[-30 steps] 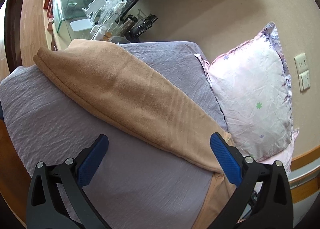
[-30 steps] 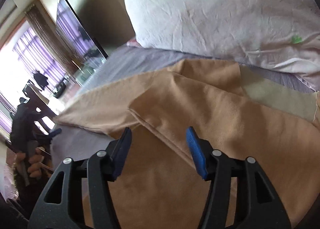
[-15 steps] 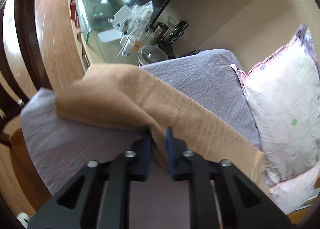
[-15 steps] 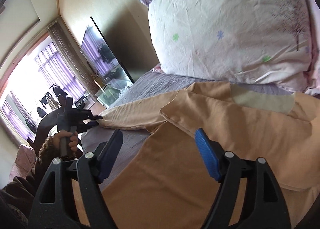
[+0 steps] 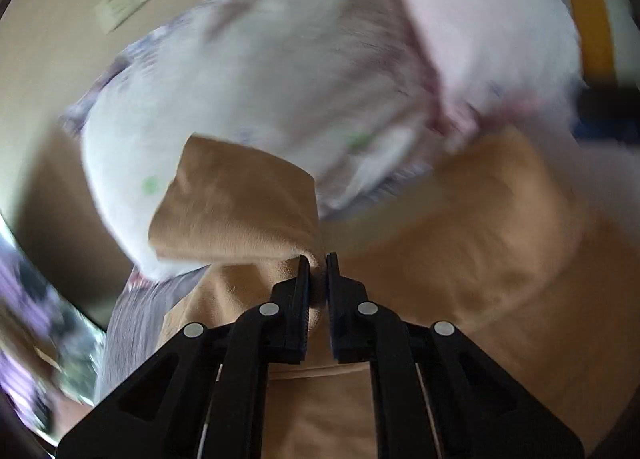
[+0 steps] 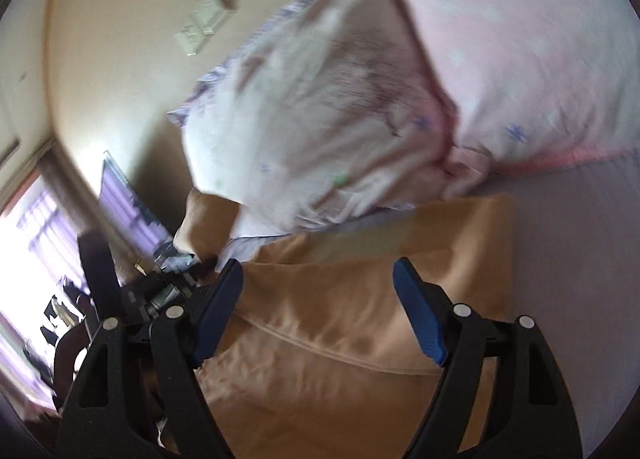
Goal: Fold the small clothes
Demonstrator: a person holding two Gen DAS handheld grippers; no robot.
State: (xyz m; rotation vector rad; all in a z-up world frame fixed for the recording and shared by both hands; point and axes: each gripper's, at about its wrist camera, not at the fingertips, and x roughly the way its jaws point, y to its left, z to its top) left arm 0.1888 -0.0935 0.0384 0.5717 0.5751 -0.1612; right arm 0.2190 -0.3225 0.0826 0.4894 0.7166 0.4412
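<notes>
A tan garment (image 5: 460, 259) lies spread on the lilac bed sheet (image 5: 132, 319). My left gripper (image 5: 318, 263) is shut on a fold of the tan garment and holds a flap (image 5: 236, 203) lifted above the rest. In the right wrist view the tan garment (image 6: 360, 319) lies under my right gripper (image 6: 318, 283), which is open and empty just above the cloth. The left gripper (image 6: 176, 283) with the lifted flap shows at the left of that view.
A white flowered pillow (image 5: 300, 79) and a pink pillow (image 6: 520, 39) lean against the beige wall behind the garment. Wall switches (image 6: 200, 31) sit above. A window (image 6: 24, 243) and a dark screen (image 6: 132, 203) are at the far left.
My left gripper closed on the garment's end and carried it up and over toward the pillows. My right gripper swung right over the garment and stayed open. Both views are blurred by motion.
</notes>
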